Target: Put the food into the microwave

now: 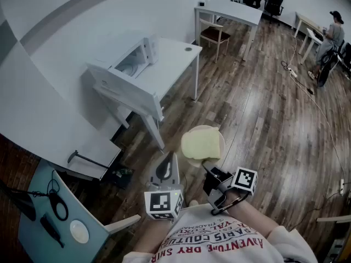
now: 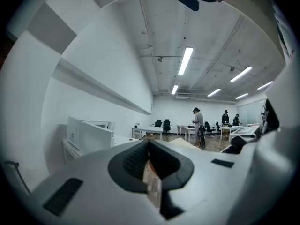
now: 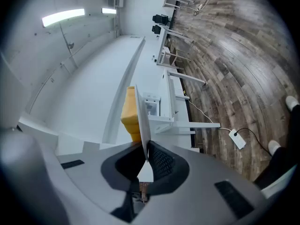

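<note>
A white microwave stands on a white table at the left, its door hanging open toward me. My right gripper is shut on the rim of a pale plate carrying a yellow slab of food, held above the wooden floor short of the table. In the right gripper view the plate stands edge-on between the closed jaws of the right gripper, the food beside it and the microwave beyond. My left gripper hangs beside the plate, shut and empty. In its own view the left gripper points level toward the microwave.
A wooden chair and more white tables stand behind the microwave table. A person stands at the far right, with cables and a power strip on the floor. A light blue desk with cables lies at the lower left.
</note>
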Demonstrator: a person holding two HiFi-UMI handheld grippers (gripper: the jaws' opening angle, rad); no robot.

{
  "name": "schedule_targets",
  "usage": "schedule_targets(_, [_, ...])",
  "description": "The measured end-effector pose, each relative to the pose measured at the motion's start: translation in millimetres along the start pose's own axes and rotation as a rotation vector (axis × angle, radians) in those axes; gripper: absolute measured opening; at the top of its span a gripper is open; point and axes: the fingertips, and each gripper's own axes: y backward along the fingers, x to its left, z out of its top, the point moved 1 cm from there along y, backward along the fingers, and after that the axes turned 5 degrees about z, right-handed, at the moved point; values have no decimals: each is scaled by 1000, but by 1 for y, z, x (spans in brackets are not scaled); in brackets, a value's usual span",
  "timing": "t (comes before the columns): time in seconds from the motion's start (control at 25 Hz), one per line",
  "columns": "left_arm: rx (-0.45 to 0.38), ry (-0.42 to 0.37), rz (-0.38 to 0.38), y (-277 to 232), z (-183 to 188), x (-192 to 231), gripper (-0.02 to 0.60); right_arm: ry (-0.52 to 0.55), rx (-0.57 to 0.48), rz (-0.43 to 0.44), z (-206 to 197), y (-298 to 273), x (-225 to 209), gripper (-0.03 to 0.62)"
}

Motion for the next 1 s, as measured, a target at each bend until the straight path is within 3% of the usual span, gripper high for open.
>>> schedule_targets(0.44, [14,16,-39,-18,-4,-3,6,23,12,-6,10,-6,-1,25])
schedule_targets(1.0, [38,28,-110,-53,-12,-21,6,-24,24,7,44,-10,-12,23])
